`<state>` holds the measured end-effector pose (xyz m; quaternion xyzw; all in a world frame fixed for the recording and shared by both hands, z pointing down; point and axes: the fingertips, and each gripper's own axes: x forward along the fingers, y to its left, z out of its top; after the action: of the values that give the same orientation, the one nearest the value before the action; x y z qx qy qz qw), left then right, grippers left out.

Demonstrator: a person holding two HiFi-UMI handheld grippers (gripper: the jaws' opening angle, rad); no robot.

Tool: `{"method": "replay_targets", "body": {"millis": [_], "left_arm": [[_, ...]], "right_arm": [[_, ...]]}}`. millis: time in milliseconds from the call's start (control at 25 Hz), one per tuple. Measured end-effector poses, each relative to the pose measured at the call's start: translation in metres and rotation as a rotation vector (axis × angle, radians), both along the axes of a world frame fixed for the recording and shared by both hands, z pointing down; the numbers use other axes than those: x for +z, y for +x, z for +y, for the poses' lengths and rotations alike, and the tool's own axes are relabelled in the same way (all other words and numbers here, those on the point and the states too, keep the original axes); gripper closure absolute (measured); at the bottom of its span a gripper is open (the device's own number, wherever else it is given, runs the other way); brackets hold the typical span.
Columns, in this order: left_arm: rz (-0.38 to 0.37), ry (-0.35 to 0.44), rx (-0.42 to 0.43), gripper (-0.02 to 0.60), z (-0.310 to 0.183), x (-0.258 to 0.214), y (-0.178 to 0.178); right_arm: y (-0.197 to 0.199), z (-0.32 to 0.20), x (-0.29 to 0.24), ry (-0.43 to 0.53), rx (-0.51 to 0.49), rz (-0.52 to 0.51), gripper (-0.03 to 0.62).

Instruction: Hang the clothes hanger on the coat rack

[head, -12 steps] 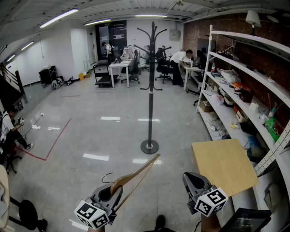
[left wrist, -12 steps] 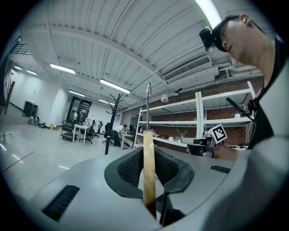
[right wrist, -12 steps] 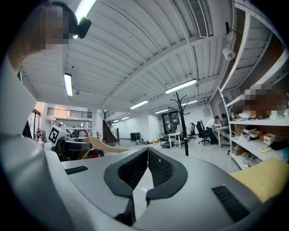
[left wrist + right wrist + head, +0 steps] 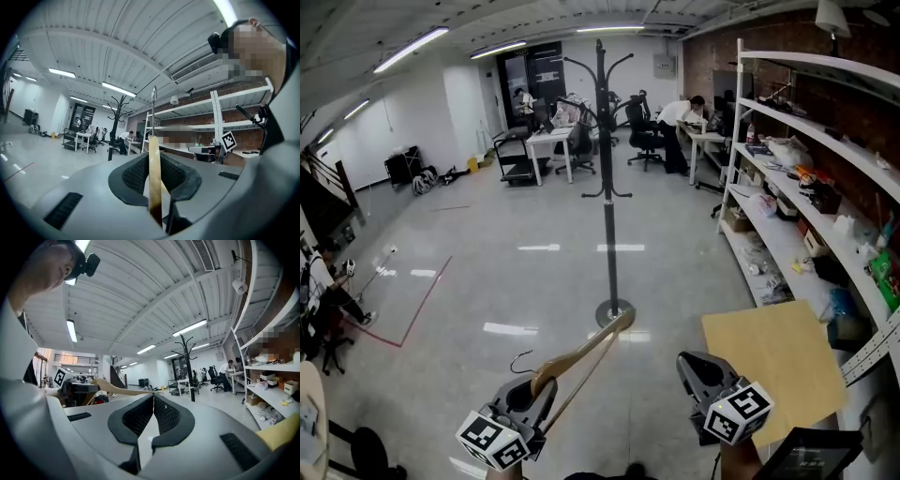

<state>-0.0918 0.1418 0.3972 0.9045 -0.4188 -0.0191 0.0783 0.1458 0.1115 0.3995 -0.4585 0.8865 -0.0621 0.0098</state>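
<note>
A wooden clothes hanger [image 4: 577, 359] with a thin metal hook is clamped in my left gripper [image 4: 525, 401], its long arm reaching out toward the coat rack's base. In the left gripper view the hanger [image 4: 154, 180] stands edge-on between the jaws, which press on it. The black coat rack [image 4: 606, 159] stands upright on its round foot straight ahead, a few steps off, its hooks bare. It also shows small in the left gripper view [image 4: 114, 126] and the right gripper view [image 4: 189, 366]. My right gripper [image 4: 705, 377] is shut with nothing in it; its tips meet [image 4: 153, 401].
White shelving [image 4: 806, 178] full of clutter runs along the right wall. A tan table top [image 4: 769, 361] sits just right of my right gripper. Desks, chairs and people [image 4: 680, 122] fill the far end. Grey shiny floor [image 4: 497, 281] lies between me and the rack.
The view has moved a little closer to the coat rack, whose base now sits lower in the picture. Both grippers keep their pose, the hanger still in the left one.
</note>
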Motion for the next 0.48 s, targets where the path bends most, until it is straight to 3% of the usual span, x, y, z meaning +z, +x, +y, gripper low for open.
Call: {"method": "replay_targets", "body": {"millis": [480], "left_arm": [[-0.002,-0.028,0.018,0.529,-0.108,0.014,0.0]], "right_arm": [[0.003,-0.102,0.014,-0.044,0.03,0.006,0.588]]}}
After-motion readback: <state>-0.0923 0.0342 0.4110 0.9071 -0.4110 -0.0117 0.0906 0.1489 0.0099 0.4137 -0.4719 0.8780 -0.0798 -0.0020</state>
